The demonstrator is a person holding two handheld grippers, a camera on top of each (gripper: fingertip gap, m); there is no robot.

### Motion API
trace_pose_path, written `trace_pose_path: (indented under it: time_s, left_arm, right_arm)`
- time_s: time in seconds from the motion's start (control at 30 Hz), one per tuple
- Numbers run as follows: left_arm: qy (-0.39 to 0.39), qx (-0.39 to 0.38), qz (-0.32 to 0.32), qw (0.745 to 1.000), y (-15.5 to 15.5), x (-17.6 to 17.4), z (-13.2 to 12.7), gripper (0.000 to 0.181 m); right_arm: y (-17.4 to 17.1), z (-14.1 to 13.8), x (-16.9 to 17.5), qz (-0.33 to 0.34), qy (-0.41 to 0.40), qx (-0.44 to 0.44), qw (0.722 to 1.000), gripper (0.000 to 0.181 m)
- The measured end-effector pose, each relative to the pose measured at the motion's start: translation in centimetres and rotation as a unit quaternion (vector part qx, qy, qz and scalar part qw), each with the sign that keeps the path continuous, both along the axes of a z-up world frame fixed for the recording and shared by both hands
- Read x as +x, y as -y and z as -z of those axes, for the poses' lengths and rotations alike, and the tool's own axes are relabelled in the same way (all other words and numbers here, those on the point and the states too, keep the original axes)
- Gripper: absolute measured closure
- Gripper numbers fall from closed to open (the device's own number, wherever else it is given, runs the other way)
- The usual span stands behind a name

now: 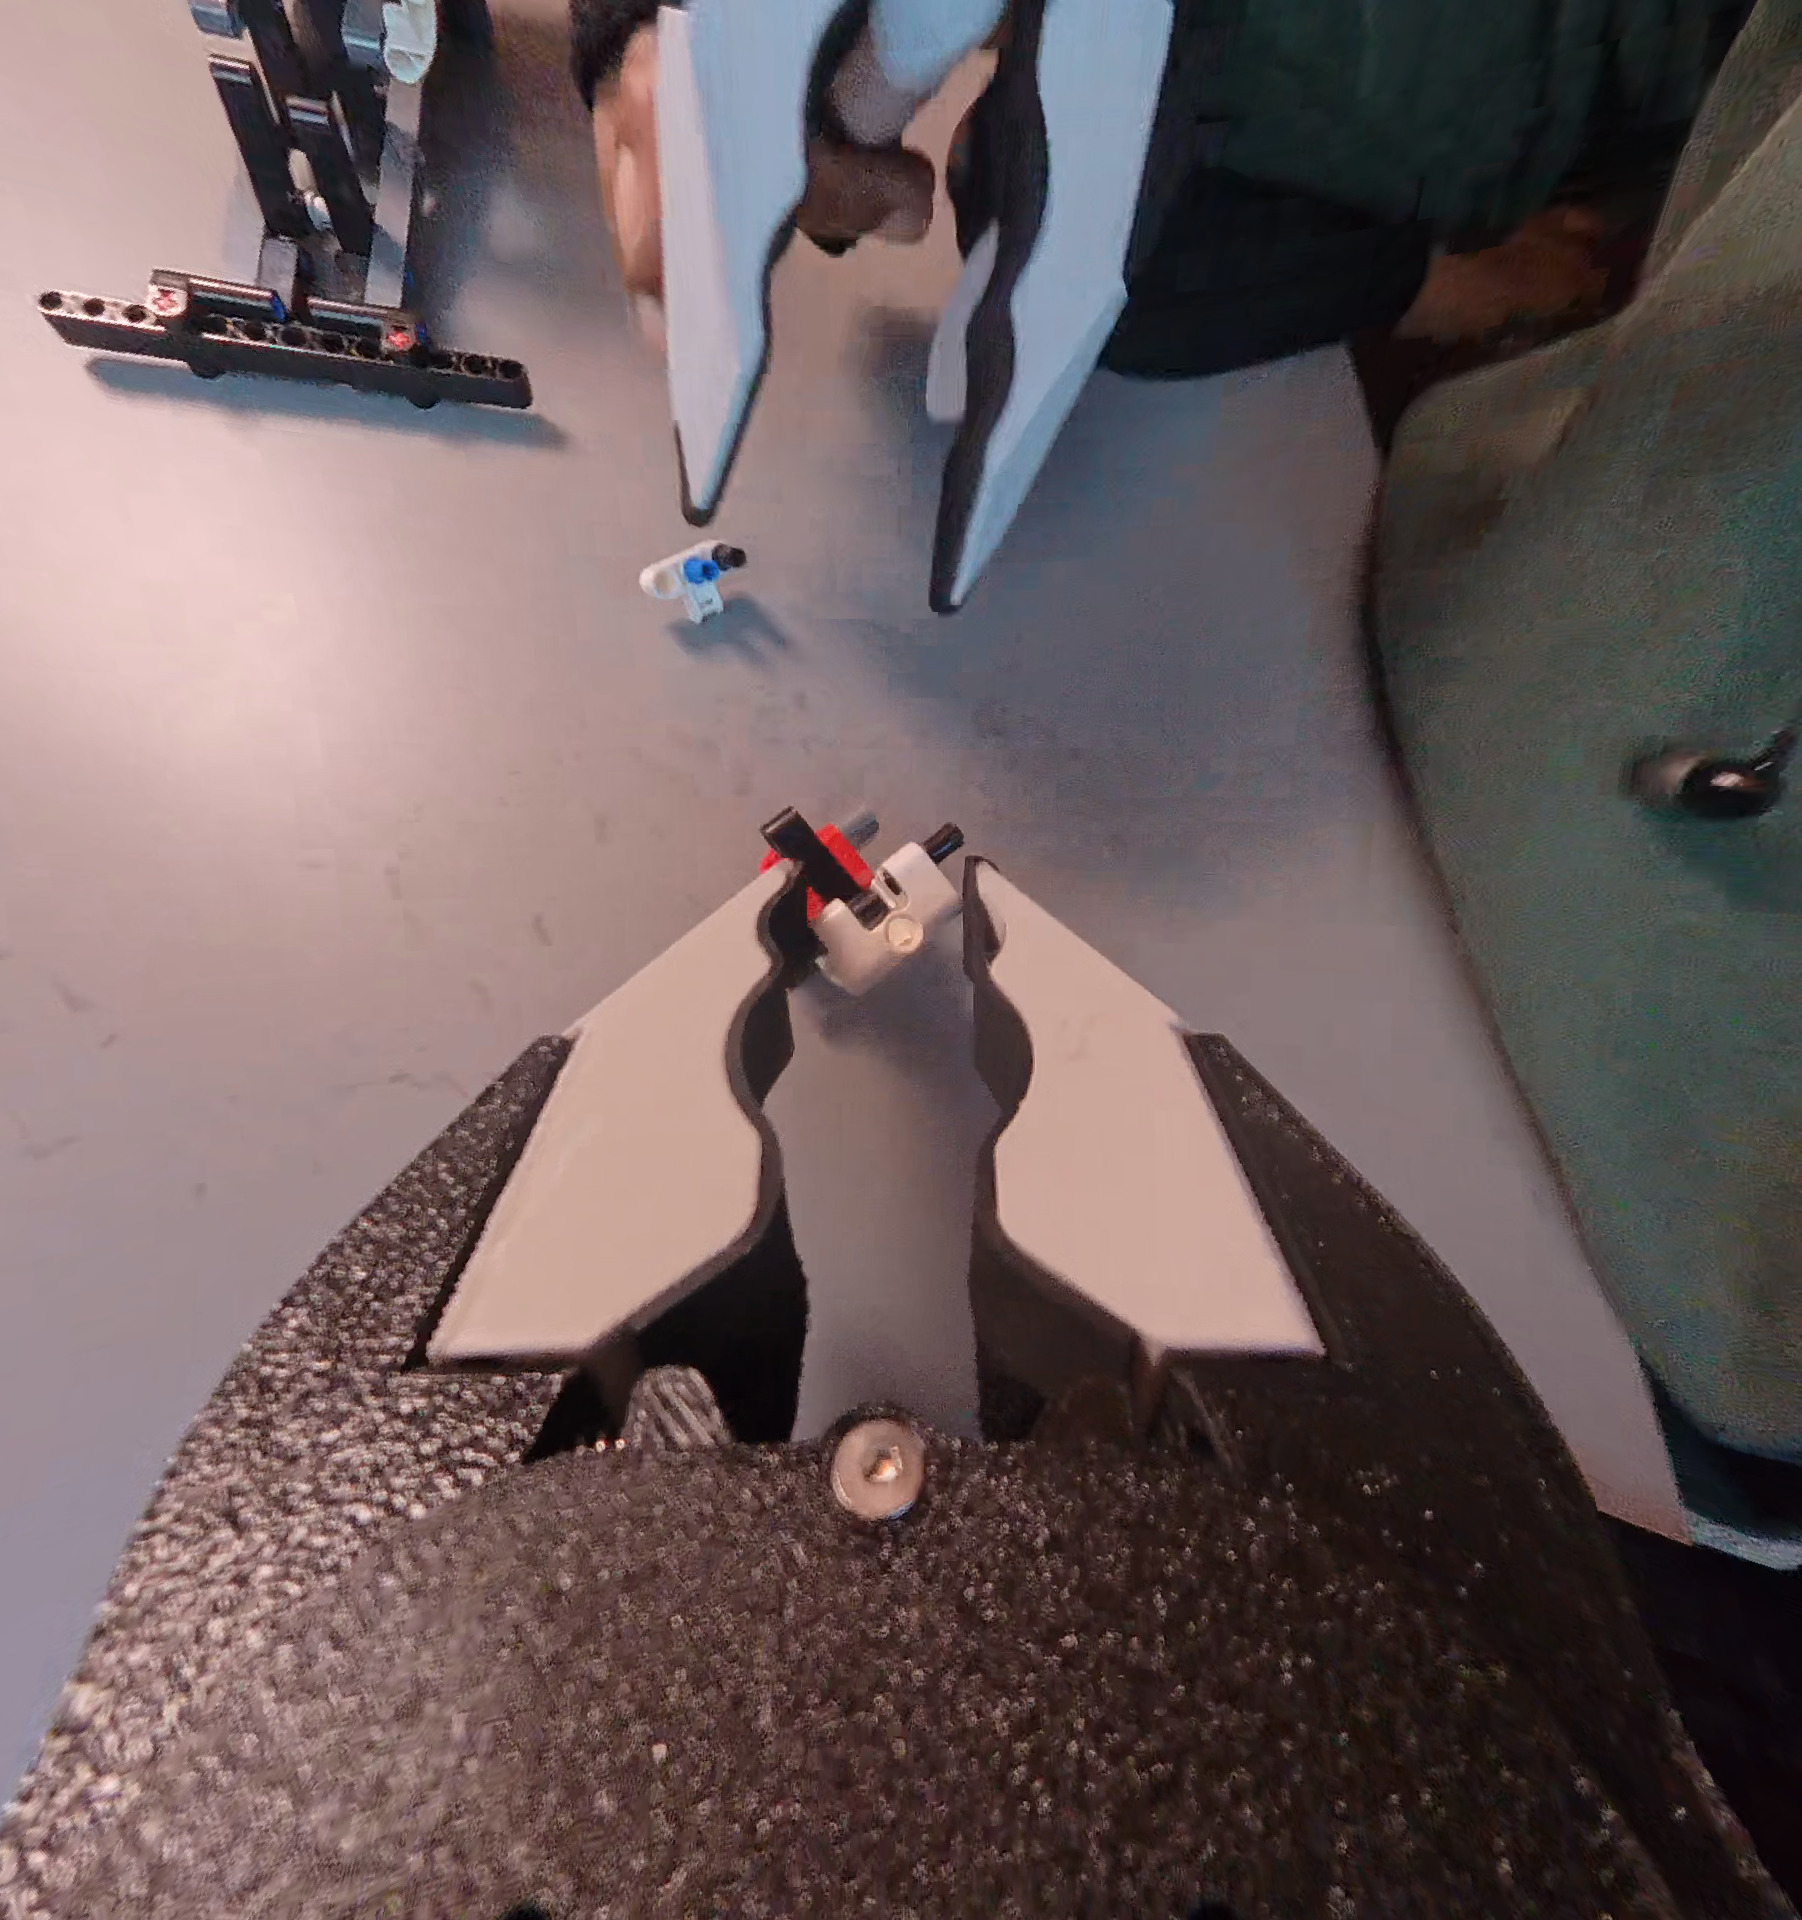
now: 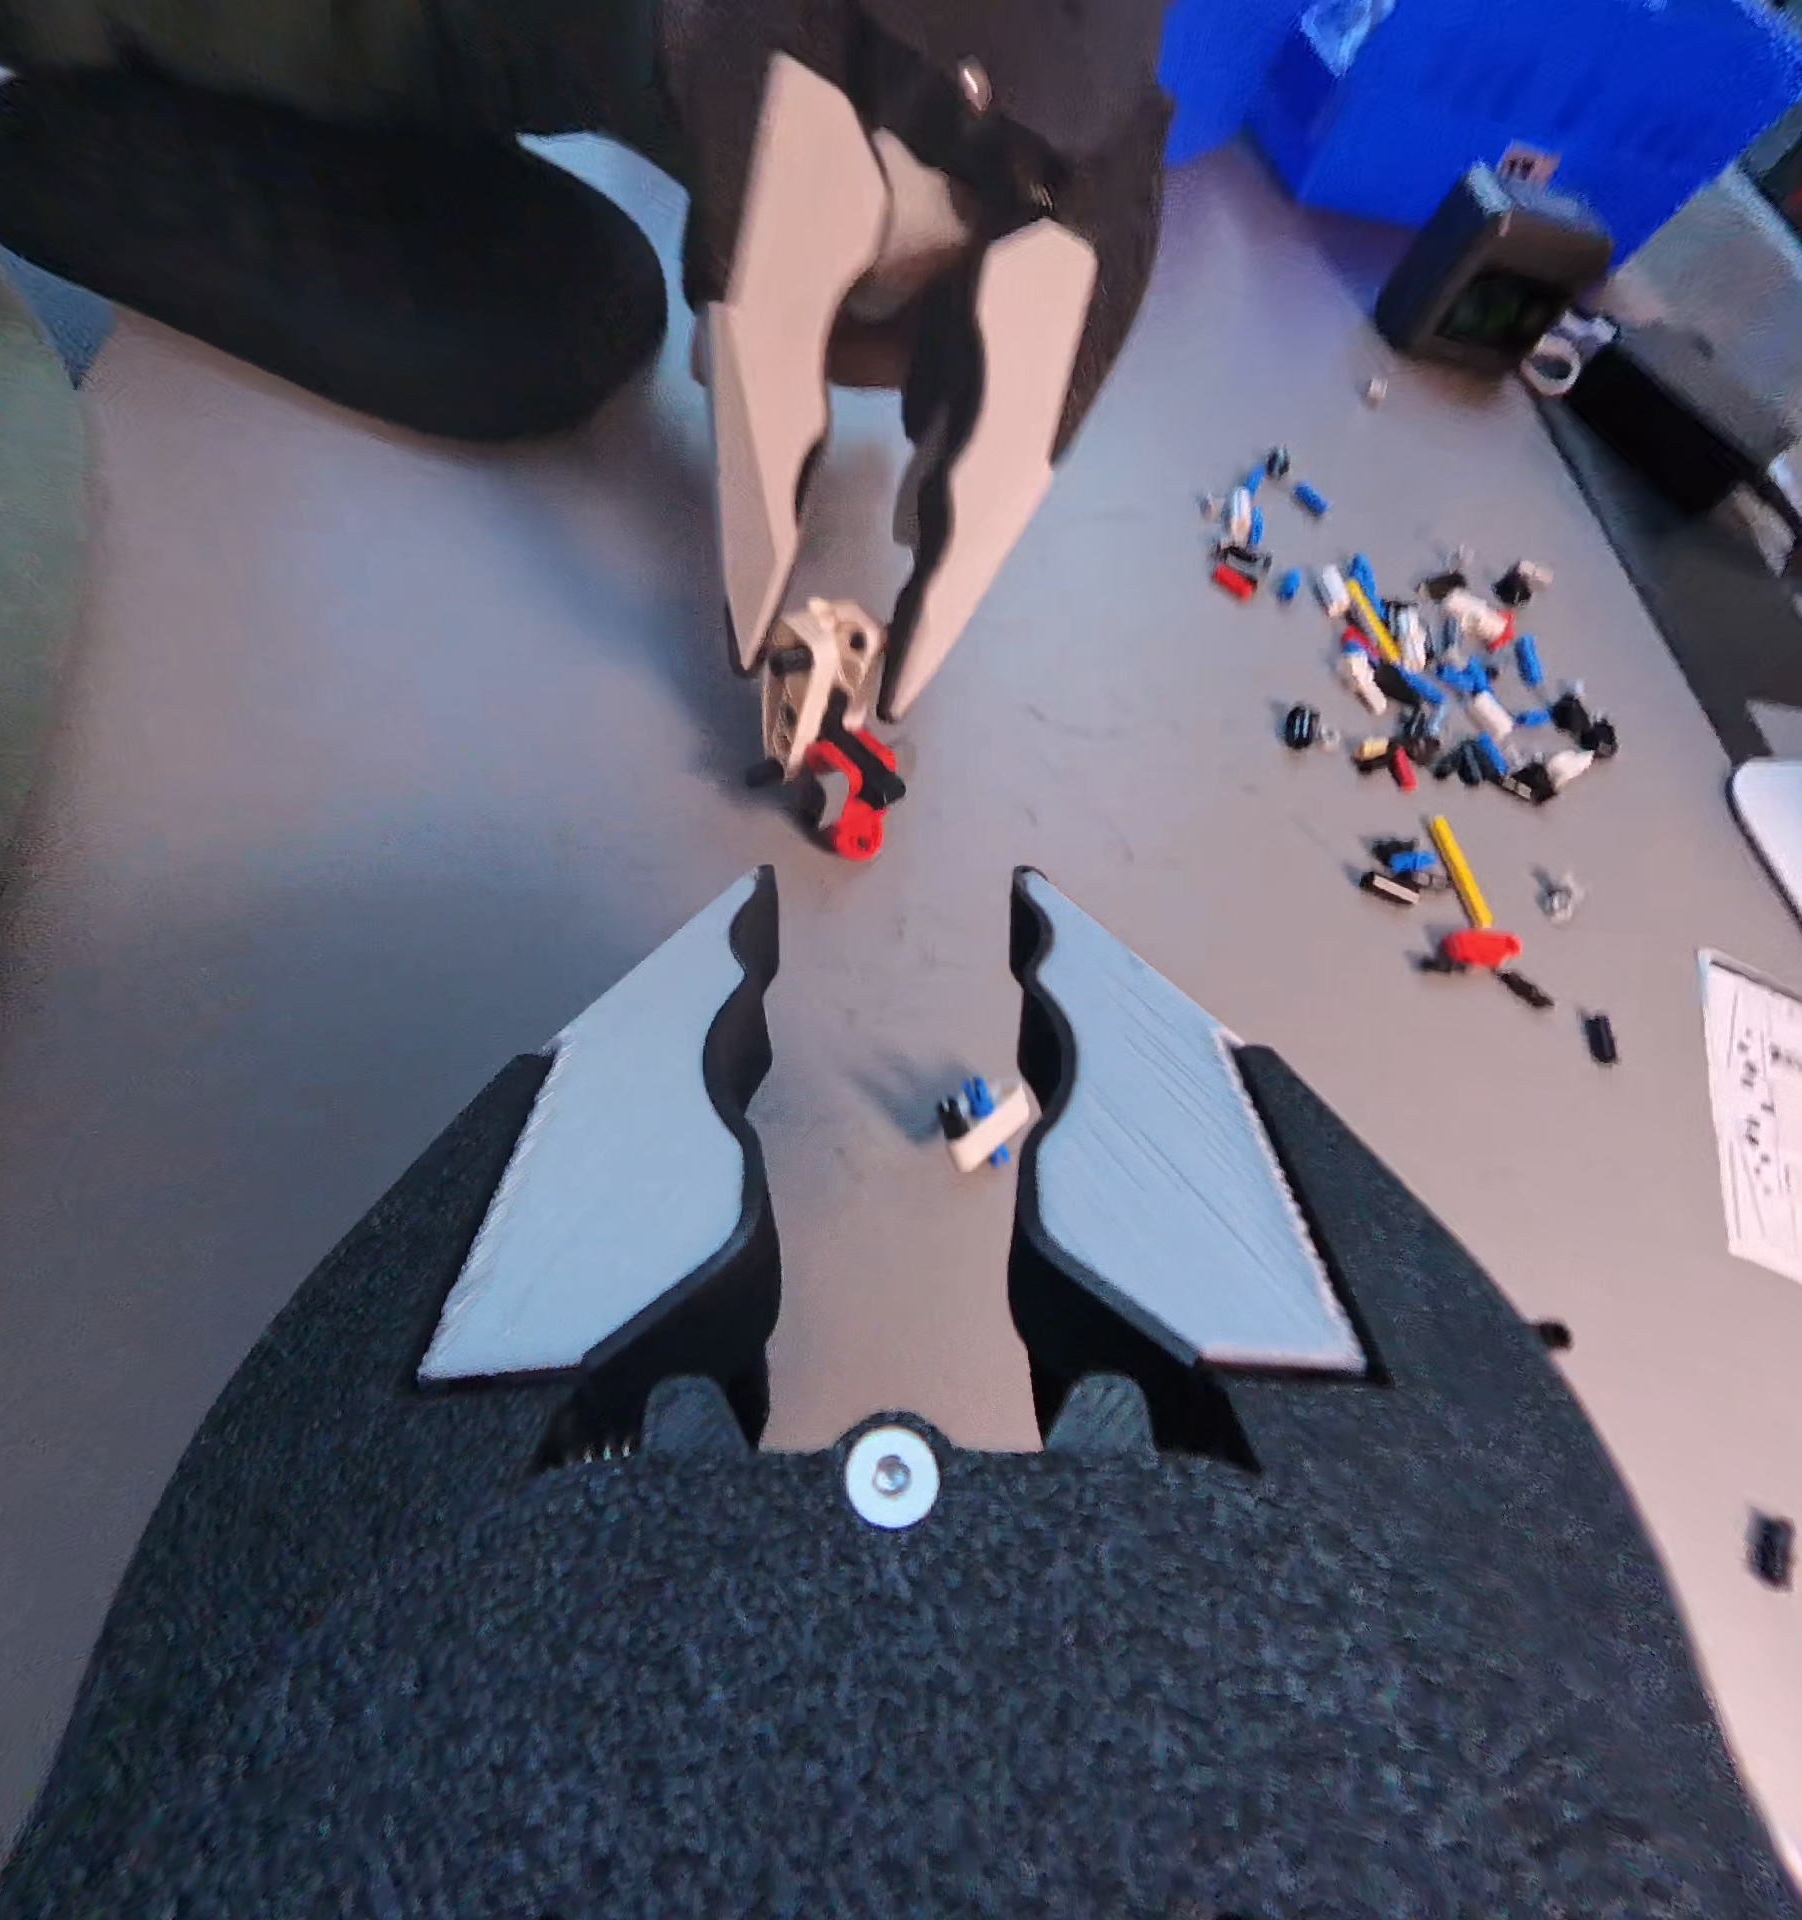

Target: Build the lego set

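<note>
Left gripper (image 1: 871, 883): jaws parted around the white-red-black lego sub-assembly (image 1: 866, 904), grip uncertain. Right gripper (image 2: 892, 883): wide open, empty. Only the right wrist view shows the scattered loose bricks (image 2: 1427, 665); only the left, the black beam frame (image 1: 284, 332).

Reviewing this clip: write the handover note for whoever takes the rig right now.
Left gripper: open, fingers either side of the white-red-black sub-assembly on the table; no grip yet.
Right gripper: open, empty, above the small white-and-blue piece.
Large black beam frame lies apart, far side.
Loose parts pile and instruction sheet at the right.
Done: frame and two small sub-assemblies.
Left: join them, use the pile.
</note>
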State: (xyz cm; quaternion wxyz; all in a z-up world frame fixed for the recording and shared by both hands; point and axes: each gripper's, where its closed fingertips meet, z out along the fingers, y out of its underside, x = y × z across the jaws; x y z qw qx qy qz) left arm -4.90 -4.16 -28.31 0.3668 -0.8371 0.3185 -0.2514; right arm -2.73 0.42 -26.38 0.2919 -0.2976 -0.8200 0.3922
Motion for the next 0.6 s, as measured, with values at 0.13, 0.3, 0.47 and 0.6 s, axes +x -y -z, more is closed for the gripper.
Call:
trace_pose_path:
  time_s: [0.13,0.3,0.47,0.6]
  left_arm:
    - [0.137,-0.064,0.0,0.989,-1.5,0.9,-2.4,0.152]
    - [0.213,-0.131,-0.019,0.968,-3.0,1.5,-2.8,0.152]
    - [0.247,-0.149,-0.064,0.955,-4.2,0.8,-2.1,0.153]
    - [0.261,-0.113,-0.071,0.956,-4.3,0.2,-3.2,0.142]
  right_arm:
    - [2.7,-1.0,-1.4,0.008,-0.059,0.023,0.998,0.137]
    - [2.2,0.1,-2.1,0.043,-0.051,0.04,0.997,0.144]
    - [1.3,1.5,-2.4,0.077,-0.008,0.039,0.996,0.164]
    - [1.3,1.3,-2.7,0.096,0.026,-0.029,0.995,0.166]
